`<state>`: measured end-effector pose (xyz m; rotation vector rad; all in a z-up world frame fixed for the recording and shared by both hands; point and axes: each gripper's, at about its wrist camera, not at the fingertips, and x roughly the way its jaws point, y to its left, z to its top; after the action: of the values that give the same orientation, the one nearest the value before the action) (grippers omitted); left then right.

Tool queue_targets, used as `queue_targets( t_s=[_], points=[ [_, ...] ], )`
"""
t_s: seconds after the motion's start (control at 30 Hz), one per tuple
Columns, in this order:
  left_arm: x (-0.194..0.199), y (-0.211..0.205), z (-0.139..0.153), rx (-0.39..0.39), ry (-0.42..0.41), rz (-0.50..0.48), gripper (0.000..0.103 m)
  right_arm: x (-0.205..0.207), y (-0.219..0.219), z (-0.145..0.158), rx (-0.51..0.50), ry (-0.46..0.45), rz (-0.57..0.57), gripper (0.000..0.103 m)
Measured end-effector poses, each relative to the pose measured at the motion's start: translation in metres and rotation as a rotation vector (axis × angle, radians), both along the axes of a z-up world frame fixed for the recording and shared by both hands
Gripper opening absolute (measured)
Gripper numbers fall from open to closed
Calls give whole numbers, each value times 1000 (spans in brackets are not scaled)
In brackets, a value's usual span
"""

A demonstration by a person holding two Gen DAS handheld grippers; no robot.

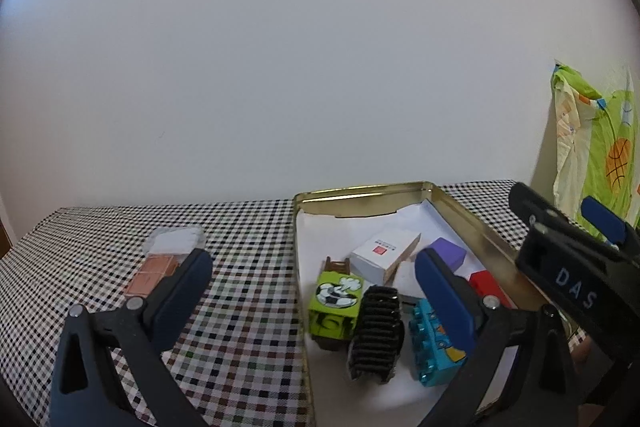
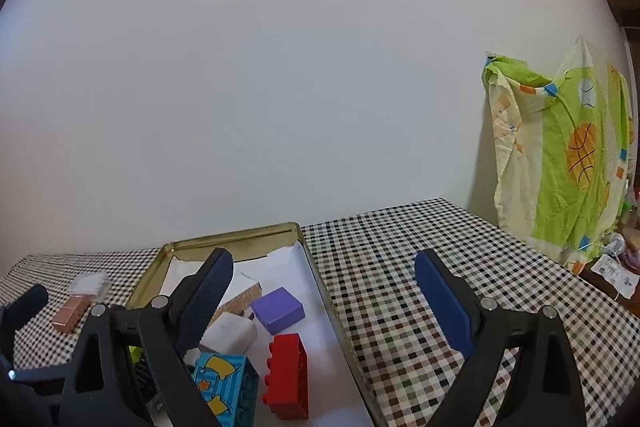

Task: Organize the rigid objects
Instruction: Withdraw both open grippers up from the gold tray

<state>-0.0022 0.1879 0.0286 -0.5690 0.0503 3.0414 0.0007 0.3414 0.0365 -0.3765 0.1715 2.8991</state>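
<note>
Toy blocks are lying loose in the gold tin (image 1: 472, 227) on the checked tablecloth (image 1: 248, 291). Left gripper (image 1: 312, 291) is hovering with jaws apart, nothing between them. Nearest are the teal brick (image 1: 430, 343) and black ribbed piece (image 1: 376, 335), then the green football block (image 1: 334, 301), the white box (image 1: 382, 253) and purple block (image 2: 278, 309) farther back. Right gripper (image 2: 320, 291) is gaping wide, empty. Red brick (image 2: 286, 375) is sitting by the tin's right wall.
</note>
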Motion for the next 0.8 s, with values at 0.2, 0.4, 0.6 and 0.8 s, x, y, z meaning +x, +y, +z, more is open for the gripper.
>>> queue_targets(
  t_s=[0.2, 0.4, 0.6, 0.8],
  points=[
    [4, -16, -2, 25, -12, 3, 102, 9, -7, 2, 0, 18, -39, 94],
    [9, -30, -2, 31, -20, 16, 102, 17, -8, 3, -21, 26, -63, 94],
    [13, -41, -3, 32, -29, 23, 102, 30, -16, 5, -17, 53, -95, 94],
    [13, -53, -4, 36, -46, 29, 102, 35, -31, 8, 8, 80, -88, 94]
  ],
)
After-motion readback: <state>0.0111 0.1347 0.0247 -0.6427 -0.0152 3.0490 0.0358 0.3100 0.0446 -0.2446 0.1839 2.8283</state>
